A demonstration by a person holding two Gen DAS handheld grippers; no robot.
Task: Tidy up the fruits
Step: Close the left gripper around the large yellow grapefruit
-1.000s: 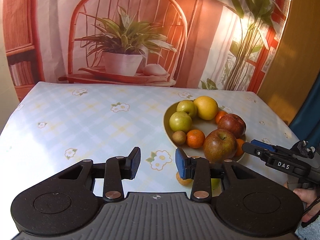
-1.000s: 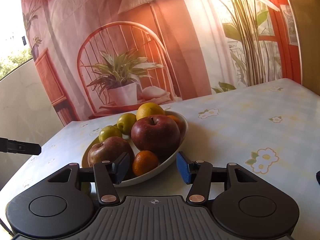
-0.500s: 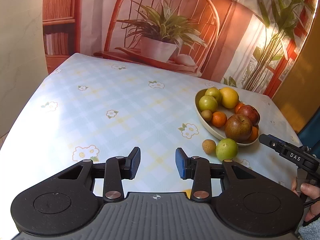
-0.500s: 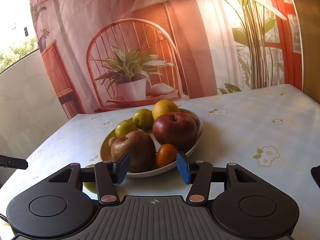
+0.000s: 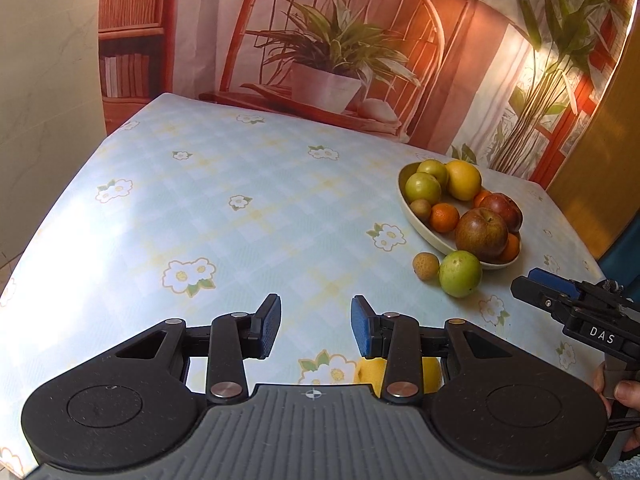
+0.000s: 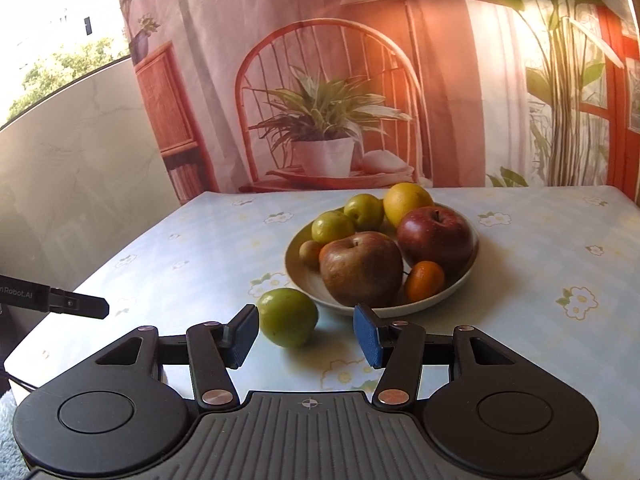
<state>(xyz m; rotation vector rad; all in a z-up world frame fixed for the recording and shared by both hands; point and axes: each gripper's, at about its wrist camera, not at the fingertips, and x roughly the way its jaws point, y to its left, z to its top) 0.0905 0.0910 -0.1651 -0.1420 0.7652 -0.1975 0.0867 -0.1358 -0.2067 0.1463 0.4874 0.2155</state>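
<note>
A cream bowl (image 5: 412, 220) at the table's right holds several fruits: green apples, a yellow citrus, red apples, oranges and a kiwi; it also shows in the right wrist view (image 6: 304, 276). A loose green apple (image 5: 460, 274) and a small tan fruit (image 5: 426, 266) lie on the table beside the bowl. A yellow fruit (image 5: 430, 372) lies partly hidden under my left gripper (image 5: 316, 326), which is open and empty. My right gripper (image 6: 306, 334) is open and empty, with the loose green apple (image 6: 288, 316) just ahead of its left finger.
The table (image 5: 240, 220) has a pale blue flowered cloth. A printed backdrop of a chair and plant hangs behind its far edge. A grey wall (image 6: 80, 184) runs along the left. The right gripper appears in the left wrist view (image 5: 580, 316).
Both grippers have pulled back from the bowl. The left view now shows the loose green apple, the tan fruit and a yellow fruit under the gripper. The green apple has come into the right view.
</note>
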